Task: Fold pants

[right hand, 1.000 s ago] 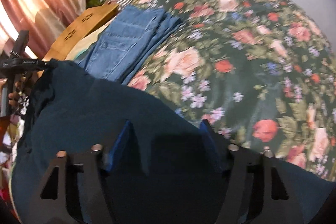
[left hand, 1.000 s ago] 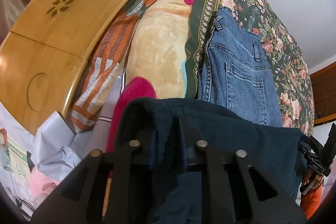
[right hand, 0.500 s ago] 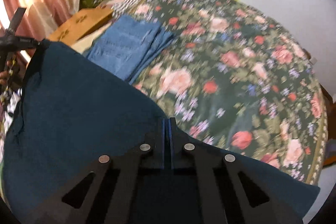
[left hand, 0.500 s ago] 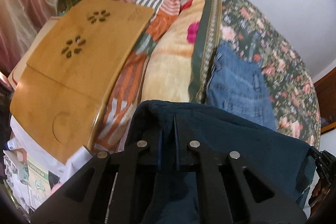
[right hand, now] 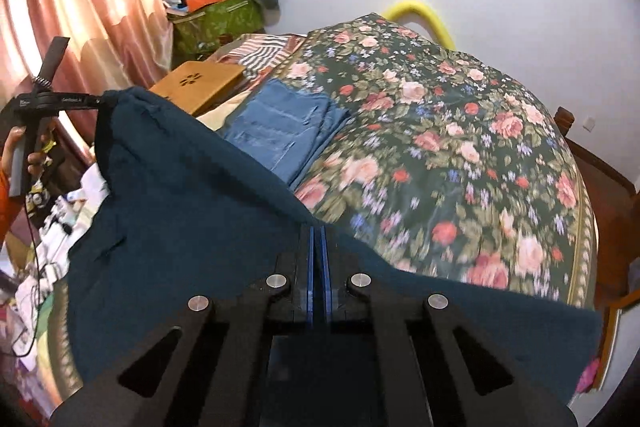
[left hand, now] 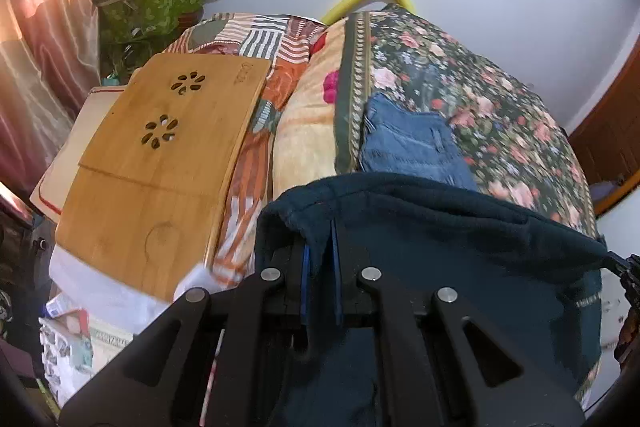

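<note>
Both grippers clamped and up off the bed! Left gripper (left hand: pixel 320 239) pinching the bunched, corded corner of the dark teal pants (left hand: pixel 460 227), right gripper (right hand: pixel 318 247) clenched flat on the same top edge further along, jaws pressed tight on thin cloth. Pants stretched between the two like a sagging banner, hanging clear above the floral bedspread (right hand: pixel 460 147).

Risks from here, by the look of it: thin bite on the right, so a sharp tug apart could pull the hem free; uneven heights likely to skew the fold line; lower half could drag over the folded blue jeans (right hand: pixel 280 127) just beyond and rumple them.

Soft, matte, fleecy knit, heavy enough to droop in the middle. Denim stiffer, stacked in a neat rectangle. Smooth bamboo lap tray (left hand: pixel 160 167) off to the left, rigid, flower cut-outs
</note>
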Motion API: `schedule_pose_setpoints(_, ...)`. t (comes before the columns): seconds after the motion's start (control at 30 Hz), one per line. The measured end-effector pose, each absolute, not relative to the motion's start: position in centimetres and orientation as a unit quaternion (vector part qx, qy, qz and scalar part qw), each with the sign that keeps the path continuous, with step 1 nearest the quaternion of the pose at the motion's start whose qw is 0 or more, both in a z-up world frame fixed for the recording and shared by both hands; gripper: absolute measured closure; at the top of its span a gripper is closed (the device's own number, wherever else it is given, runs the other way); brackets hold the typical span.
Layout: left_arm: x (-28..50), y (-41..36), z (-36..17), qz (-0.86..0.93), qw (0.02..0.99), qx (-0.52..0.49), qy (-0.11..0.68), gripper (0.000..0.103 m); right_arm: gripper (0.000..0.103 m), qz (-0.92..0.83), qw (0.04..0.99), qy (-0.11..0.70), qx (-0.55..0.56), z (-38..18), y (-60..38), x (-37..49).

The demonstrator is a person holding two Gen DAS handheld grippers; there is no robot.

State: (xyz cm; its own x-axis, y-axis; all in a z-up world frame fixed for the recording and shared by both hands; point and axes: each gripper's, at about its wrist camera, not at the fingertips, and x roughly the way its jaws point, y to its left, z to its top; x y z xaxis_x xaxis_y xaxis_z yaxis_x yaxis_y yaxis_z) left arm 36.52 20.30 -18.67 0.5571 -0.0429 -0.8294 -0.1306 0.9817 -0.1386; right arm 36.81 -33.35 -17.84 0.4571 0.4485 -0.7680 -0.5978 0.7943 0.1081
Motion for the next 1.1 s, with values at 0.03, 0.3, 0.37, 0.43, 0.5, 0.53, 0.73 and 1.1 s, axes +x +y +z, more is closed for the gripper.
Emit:
schedule_pose_setpoints(0.03, 35.6, 20.3, -18.4, 0.022, 0.878, -0.092, 0.469, 0.094, 0.100, 0.309, 0.848, 0.421, -0.087, -17.8, -33.5, 35.8)
schedule_pose_setpoints(0.3, 26.4, 19.9, -18.1, 0.022, 0.880, -0.066, 0.470, 0.094, 0.100, 0.319, 0.842, 0.432, -0.058, -18.4, -34.6, 28.2)
schedule_pose_setpoints(0.37, 24.3, 19.7, -18.7, 0.031, 0.880, -0.050, 0.472, 0.094, 0.100, 0.319, 0.840, 0.435, -0.057, -18.9, -34.6, 26.5)
schedule_pose_setpoints(0.43, 22.0, 19.5, -19.7, 0.037, 0.877, -0.040, 0.477, 0.094, 0.100, 0.318, 0.837, 0.443, -0.053, -19.8, -34.6, 25.0)
schedule_pose_setpoints(0.5, 20.1, 19.4, -20.8, 0.043, 0.875, -0.033, 0.482, 0.094, 0.100, 0.320, 0.831, 0.453, -0.047, -20.6, -34.7, 23.7)
schedule_pose_setpoints(0.53, 19.4, 19.3, -21.4, 0.044, 0.872, -0.033, 0.486, 0.094, 0.100, 0.319, 0.830, 0.455, -0.047, -20.9, -34.6, 23.1)
schedule_pose_setpoints(0.73, 15.5, 20.0, -26.6, 0.058, 0.845, -0.055, 0.528, 0.094, 0.100, 0.308, 0.818, 0.485, -0.034, -24.5, -35.1, 20.5)
schedule_pose_setpoints(1.1, 13.2, 19.6, -27.3, 0.098, 0.845, -0.048, 0.523, 0.098, 0.095, 0.276, 0.820, 0.502, -0.018, -24.9, -35.1, 19.0)
